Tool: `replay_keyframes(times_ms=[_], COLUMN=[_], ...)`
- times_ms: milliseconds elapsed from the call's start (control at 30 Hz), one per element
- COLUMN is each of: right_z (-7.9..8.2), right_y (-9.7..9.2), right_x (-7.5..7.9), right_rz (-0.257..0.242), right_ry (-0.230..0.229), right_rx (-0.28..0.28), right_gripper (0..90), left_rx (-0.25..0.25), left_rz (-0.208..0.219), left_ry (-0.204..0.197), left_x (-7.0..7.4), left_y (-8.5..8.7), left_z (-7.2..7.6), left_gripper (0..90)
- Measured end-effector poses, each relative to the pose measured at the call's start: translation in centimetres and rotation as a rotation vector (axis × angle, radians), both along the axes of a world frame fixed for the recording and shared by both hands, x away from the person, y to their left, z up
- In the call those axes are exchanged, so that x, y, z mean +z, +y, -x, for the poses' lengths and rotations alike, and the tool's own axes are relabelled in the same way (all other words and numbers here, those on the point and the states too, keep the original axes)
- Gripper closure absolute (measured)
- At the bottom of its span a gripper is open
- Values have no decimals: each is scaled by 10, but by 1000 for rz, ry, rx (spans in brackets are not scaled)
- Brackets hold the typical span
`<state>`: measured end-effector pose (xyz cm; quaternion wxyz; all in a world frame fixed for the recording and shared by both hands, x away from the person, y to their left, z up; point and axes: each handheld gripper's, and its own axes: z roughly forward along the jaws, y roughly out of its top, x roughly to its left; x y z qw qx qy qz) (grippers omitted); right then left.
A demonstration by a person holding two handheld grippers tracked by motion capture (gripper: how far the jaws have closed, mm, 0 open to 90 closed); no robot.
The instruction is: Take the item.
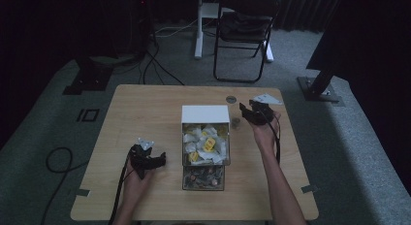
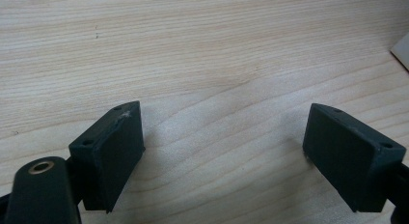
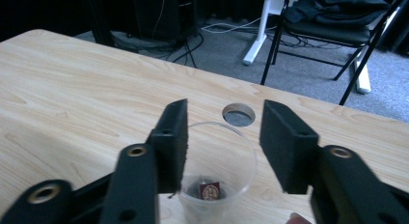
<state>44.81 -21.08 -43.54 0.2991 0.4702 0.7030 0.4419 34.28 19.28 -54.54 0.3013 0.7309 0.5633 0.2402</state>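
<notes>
Cup: a clear plastic cup [image 3: 219, 171] stands upright on the bench [image 1: 145, 108], right of the organiser and near a round cable hole [image 3: 238, 114]; it holds one small dark red packet [image 3: 210, 190] at its bottom.
Right gripper: the right gripper [image 3: 224, 147] hovers over the cup with its jaws about half open, one on each side of the rim and not pressing it; nothing is held.
Organiser: a white-topped clear drawer unit [image 1: 205, 140] sits mid-bench, its upper drawer pulled out full of white and yellow sachets [image 1: 206, 143], the lower drawer showing darker packets [image 1: 203, 177].
Left gripper: the left gripper [image 2: 224, 151] rests low over bare wood left of the organiser, jaws wide apart and empty.
Step in hand: likely a packet has been dropped into the cup, or the cup is about to be gripped; I cannot tell which.
Next move: probably fetching another packet from a drawer, which calls for clearing the rim without tipping the light cup.
</notes>
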Motion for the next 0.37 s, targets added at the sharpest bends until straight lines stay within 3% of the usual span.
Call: replay_keyframes(times_ms=[367], right_z=[0], right_y=[-12], right_x=[-6], right_rz=[-6], right_ry=[26], right_rx=[-18], right_gripper=[395], left_rx=[0], left_rz=[0], left_ry=[0], left_x=[0], left_y=[0], left_z=[0], left_gripper=[152])
